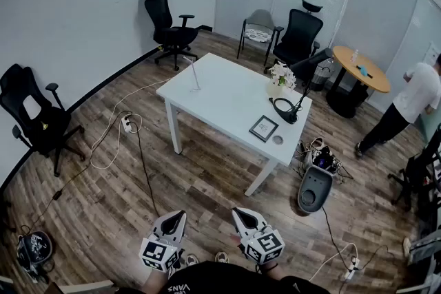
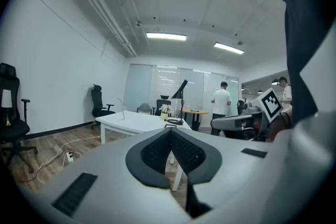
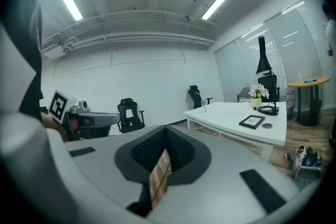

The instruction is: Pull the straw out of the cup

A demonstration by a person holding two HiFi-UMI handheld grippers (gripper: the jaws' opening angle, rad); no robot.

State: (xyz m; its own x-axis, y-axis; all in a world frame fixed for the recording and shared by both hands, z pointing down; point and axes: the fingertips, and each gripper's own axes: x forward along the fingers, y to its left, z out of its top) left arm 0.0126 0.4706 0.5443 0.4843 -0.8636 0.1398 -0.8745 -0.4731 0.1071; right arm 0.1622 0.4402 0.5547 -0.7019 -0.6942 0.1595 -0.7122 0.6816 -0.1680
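Seen from the head view, the cup [image 1: 198, 85] and its straw [image 1: 193, 71] stand at the white table's [image 1: 227, 107] far left corner, well apart from the left gripper [image 1: 176, 218] and right gripper [image 1: 241, 215]. The walk up should skirt the floor cable [image 1: 141, 162]. In the left gripper view the jaws are clenched, empty. In the right gripper view they are likewise pinched together on nothing. I'd open 1 early, then draw the straw straight up.

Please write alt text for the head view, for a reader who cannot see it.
A white table stands in an office room, with a cup holding a straw near its far left corner. The left gripper and right gripper are low in the picture, over the wooden floor, far from the table.
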